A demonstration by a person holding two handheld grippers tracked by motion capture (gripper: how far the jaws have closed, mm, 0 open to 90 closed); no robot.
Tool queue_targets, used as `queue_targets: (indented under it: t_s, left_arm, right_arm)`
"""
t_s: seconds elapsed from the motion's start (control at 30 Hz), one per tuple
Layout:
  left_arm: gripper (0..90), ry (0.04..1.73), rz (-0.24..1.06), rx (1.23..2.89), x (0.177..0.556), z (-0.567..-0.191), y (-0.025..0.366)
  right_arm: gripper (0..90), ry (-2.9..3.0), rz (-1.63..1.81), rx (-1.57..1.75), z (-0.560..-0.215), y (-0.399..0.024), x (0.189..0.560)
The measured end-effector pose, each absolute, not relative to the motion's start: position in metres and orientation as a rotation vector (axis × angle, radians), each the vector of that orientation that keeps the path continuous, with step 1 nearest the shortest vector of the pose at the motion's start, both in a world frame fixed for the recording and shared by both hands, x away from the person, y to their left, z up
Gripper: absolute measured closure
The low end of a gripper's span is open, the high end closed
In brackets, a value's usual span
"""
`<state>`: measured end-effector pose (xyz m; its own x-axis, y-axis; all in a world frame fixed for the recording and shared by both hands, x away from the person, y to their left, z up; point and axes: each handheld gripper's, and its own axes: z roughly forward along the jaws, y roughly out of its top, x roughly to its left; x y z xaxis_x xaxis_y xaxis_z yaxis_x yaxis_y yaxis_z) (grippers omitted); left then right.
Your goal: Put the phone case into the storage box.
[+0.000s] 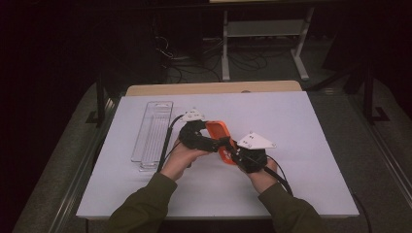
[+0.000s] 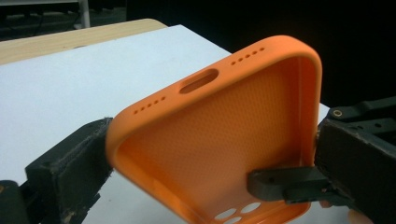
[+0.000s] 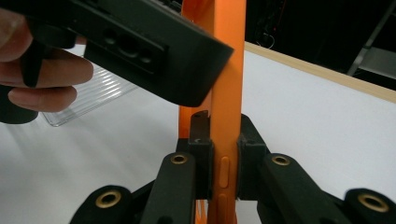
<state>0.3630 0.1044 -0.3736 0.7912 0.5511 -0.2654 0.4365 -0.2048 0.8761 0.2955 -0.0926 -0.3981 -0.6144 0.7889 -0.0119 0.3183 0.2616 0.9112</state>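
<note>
Two hand-held grippers meet mid-counter (image 1: pixel 301 126) and hide much of the orange phone case (image 1: pixel 219 131) from above. Its dotted inner face, port slot and speaker holes show. The left hand-held gripper (image 2: pixel 205 154) spans its width, gripping; the right hand-held gripper (image 3: pixel 223 154) pinches its side wall. A clear plastic tray (image 1: pixel 151 130) lies left, contents unclear.

dim lab: white table (image 1: pixel 291 145), floor cables (image 1: pixel 194 63), metal stand (image 1: pixel 262 34).
</note>
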Motion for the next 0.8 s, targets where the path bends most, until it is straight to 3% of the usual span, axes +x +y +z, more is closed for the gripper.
queue_targets:
  t_s: [0.8]
  left_arm:
    - [0.0, 0.796, 0.087, 1.803, 0.3623, -0.3748, 0.1022]
  right_arm:
    - [78.3, 2.095, 1.267, 0.98, -0.4043, -0.0866, 0.2948]
